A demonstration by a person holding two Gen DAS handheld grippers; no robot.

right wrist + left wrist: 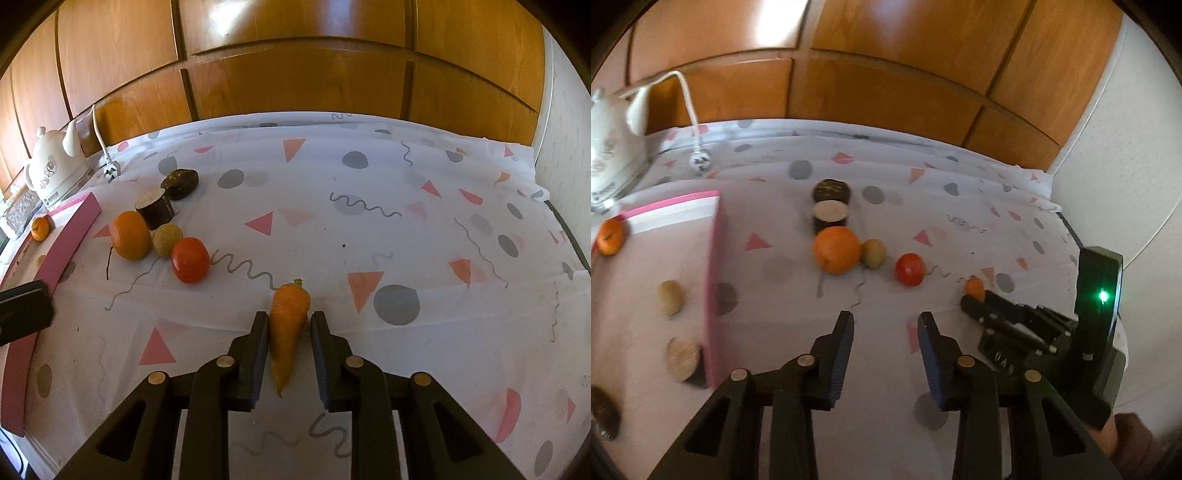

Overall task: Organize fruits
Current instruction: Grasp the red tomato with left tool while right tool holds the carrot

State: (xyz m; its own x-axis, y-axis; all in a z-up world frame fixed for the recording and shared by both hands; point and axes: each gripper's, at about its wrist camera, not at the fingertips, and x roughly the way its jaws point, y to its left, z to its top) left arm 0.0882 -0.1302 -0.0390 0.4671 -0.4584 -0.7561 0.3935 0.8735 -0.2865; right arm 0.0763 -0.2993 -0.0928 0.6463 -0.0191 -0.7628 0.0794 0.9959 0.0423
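My right gripper (290, 325) is shut on an orange carrot (290, 317) that lies on the patterned tablecloth, leaf end pointing away. In the left wrist view that gripper (973, 301) shows at the right with the carrot's top (975, 288) sticking out. My left gripper (886, 325) is open and empty over the cloth, beside a pink-walled box (713, 258). Ahead of it lie an orange (836, 249), a small brownish fruit (873, 253) and a tomato (910, 268). Inside the box are a mandarin (611, 236), a tan fruit (670, 297) and cut round pieces.
Two dark cut chunks (831, 206) stand behind the orange. A white kettle (55, 173) with its cord and plug (110, 170) sits at the back left. Wooden panelling runs along the table's far edge, and a white wall is on the right.
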